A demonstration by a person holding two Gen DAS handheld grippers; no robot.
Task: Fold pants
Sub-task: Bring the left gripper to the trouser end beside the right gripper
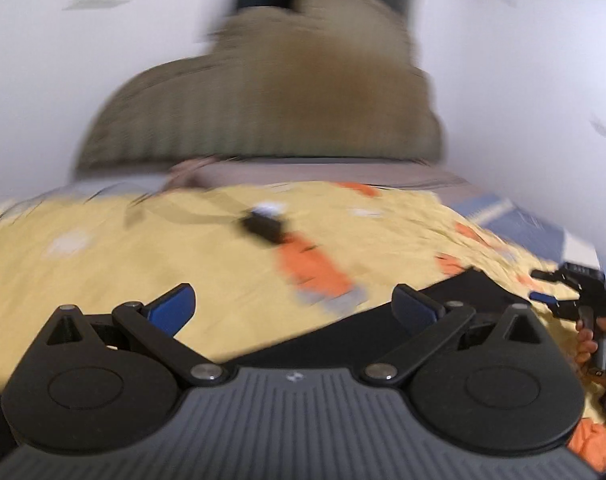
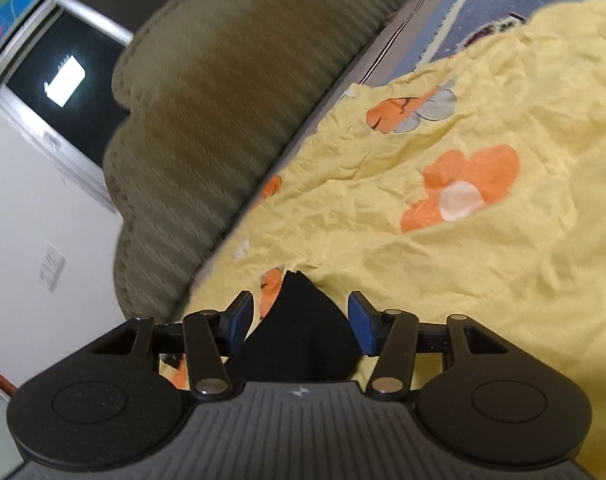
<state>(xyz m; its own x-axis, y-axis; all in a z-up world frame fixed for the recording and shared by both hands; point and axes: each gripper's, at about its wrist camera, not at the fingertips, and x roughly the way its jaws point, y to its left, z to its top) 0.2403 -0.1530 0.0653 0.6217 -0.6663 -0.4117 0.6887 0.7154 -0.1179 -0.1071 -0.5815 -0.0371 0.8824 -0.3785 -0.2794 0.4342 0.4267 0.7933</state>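
Observation:
Black pants (image 1: 323, 340) lie on a yellow flowered bedspread (image 1: 103, 280), just under and to the right of my left gripper (image 1: 295, 308). That gripper is open wide with nothing between its blue pads, and its view is motion-blurred. In the right wrist view a pointed corner of the pants (image 2: 303, 340) sits between the half-spread jaws of my right gripper (image 2: 301, 304). Bedspread shows between the cloth and the left pad. My right gripper (image 1: 543, 286) also shows at the far right of the left wrist view, held by a hand (image 1: 587, 340).
An olive, cloud-shaped ribbed headboard (image 2: 223, 120) stands against the white wall at the bed's head. A small black object (image 1: 263, 228) lies on the bedspread (image 2: 463, 280) farther up. Blue fabric (image 2: 523, 0) borders the bedspread. A dark window (image 2: 63, 76) is beside the headboard.

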